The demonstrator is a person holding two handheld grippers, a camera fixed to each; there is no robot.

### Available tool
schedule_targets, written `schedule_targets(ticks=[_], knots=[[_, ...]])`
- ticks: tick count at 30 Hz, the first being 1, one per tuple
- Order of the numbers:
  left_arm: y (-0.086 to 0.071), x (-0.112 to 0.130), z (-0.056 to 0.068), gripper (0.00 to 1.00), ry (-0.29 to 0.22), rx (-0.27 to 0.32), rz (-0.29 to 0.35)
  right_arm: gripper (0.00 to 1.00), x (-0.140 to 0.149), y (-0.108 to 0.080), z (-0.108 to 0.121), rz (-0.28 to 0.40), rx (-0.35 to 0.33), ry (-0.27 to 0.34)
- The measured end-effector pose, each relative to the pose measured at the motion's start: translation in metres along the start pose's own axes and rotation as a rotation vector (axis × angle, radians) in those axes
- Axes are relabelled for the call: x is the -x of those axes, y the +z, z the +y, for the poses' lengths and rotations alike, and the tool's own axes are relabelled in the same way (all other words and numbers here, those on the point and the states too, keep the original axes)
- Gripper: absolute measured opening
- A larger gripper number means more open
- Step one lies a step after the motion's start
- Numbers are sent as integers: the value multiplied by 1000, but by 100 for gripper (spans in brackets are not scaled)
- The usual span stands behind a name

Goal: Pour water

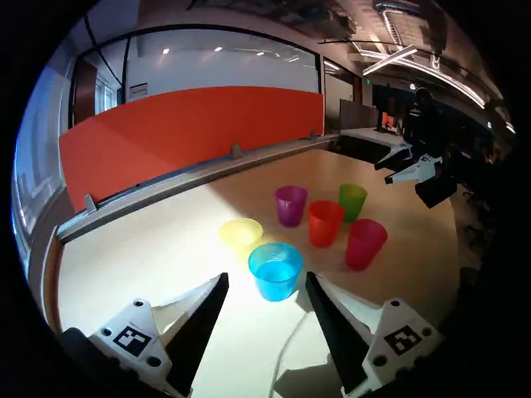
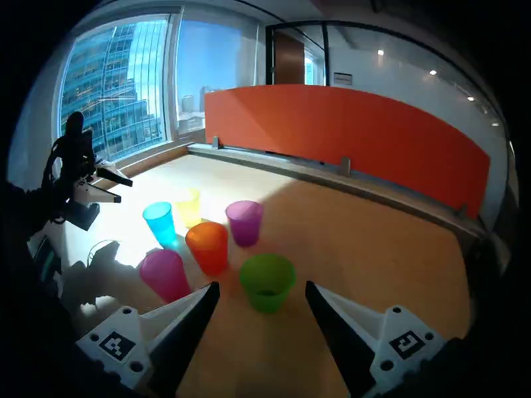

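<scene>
Several plastic cups stand in a cluster on a wooden table (image 1: 166, 252). In the left gripper view the blue cup (image 1: 275, 270) is nearest, just ahead of my open left gripper (image 1: 265, 292), with nothing between the fingers. Behind it stand a yellow cup (image 1: 241, 233), a purple cup (image 1: 291, 205), an orange cup (image 1: 325, 223), a green cup (image 1: 352, 201) and a pink cup (image 1: 364, 243). In the right gripper view the green cup (image 2: 267, 282) sits just ahead of my open right gripper (image 2: 262, 295). The right gripper (image 1: 415, 174) also hangs beyond the cups in the left gripper view.
An orange partition (image 1: 192, 136) runs along the table's far edge. Large windows (image 2: 126, 86) lie past the table's end. The left gripper (image 2: 89, 192) and the hand holding it appear at the left of the right gripper view. Bare tabletop (image 2: 372, 232) stretches to the right of the cups.
</scene>
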State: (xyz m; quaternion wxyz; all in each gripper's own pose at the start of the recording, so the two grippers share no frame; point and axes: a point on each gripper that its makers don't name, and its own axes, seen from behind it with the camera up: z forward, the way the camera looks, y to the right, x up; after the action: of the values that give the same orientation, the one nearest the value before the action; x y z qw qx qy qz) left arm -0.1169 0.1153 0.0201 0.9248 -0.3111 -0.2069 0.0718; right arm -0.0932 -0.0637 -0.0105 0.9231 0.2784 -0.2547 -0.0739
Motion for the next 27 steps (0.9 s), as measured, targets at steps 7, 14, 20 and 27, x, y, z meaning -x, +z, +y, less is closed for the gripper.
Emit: schedule_targets(ticks=[7,14,20,27], knots=[[11,14,4,85,2,23,-38,100,7,11,-1,-18,-9,1],[22,25,7,85,13,37,-80,100,13,21,0,-33,-11,-2],[33,35,6,86,11,43,-122,100,18,27,1,-45,-15,1],[44,45,4,86,16,50,-162,100,23,36,3,-62,-16,-3]])
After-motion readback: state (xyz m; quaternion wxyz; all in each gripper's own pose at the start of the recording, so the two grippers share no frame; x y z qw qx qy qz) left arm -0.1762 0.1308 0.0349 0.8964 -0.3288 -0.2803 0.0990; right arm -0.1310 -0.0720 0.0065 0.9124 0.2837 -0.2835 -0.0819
